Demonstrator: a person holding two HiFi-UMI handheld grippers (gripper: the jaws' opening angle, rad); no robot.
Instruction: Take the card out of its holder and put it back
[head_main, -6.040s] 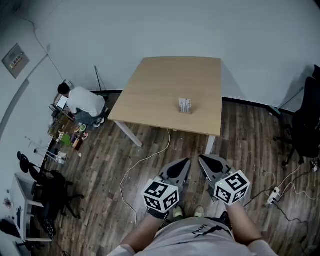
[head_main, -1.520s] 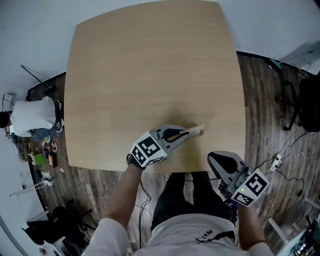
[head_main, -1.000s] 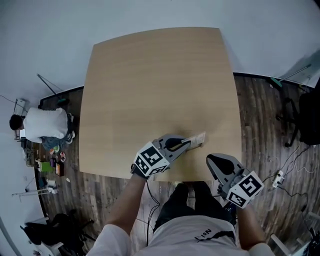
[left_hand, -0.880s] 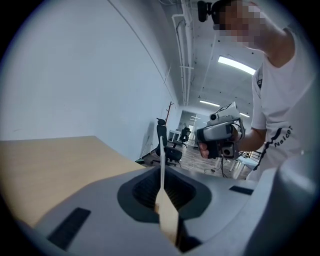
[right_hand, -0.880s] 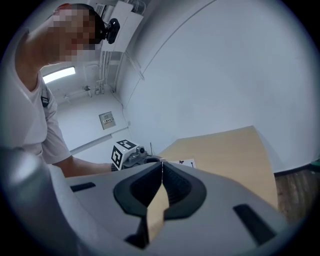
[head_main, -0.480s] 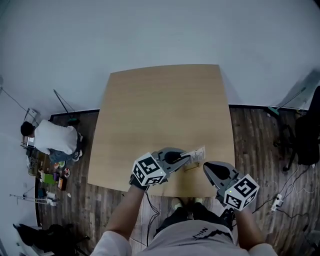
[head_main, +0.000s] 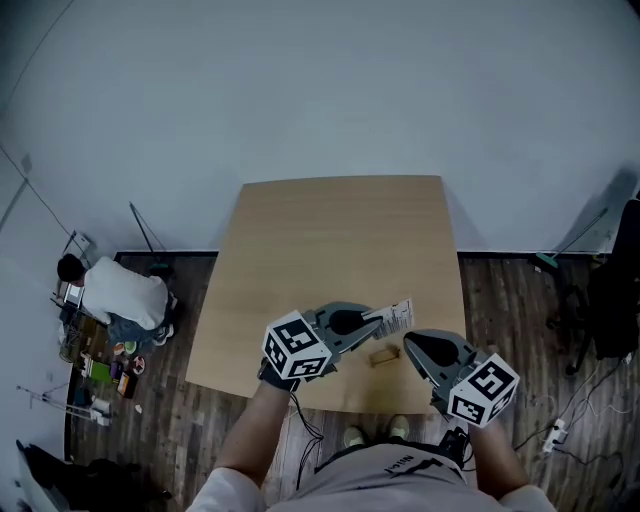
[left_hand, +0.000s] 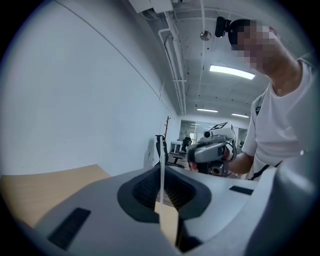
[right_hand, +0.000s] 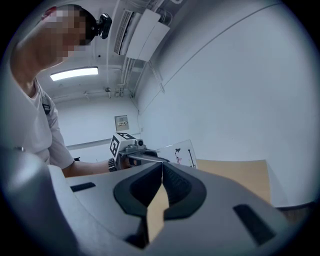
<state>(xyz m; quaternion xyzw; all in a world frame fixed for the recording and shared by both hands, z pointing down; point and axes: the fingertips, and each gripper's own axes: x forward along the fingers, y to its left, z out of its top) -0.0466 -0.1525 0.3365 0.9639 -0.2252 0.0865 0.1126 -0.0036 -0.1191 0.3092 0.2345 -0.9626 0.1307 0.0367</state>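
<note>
My left gripper (head_main: 372, 320) is shut on a white printed card (head_main: 396, 317) and holds it in the air above the table's near edge. In the left gripper view the card (left_hand: 161, 160) shows edge-on as a thin white line between the jaws. The small wooden holder (head_main: 385, 356) lies on the table (head_main: 340, 240) just below the card, with nothing in it. My right gripper (head_main: 412, 346) hangs shut and empty to the right of the holder. From the right gripper view, its jaws (right_hand: 161, 166) touch, and beyond them are the left gripper (right_hand: 131, 150) and the card (right_hand: 181, 153).
A person in a white top (head_main: 122, 297) crouches on the floor to the left of the table among small items. A dark office chair (head_main: 612, 290) stands at the right. Cables (head_main: 560, 425) lie on the wooden floor.
The left gripper has lifted the card up and off the wooden holder, which stays on the table. The right gripper has come closer beside it. The head view has tilted up.
</note>
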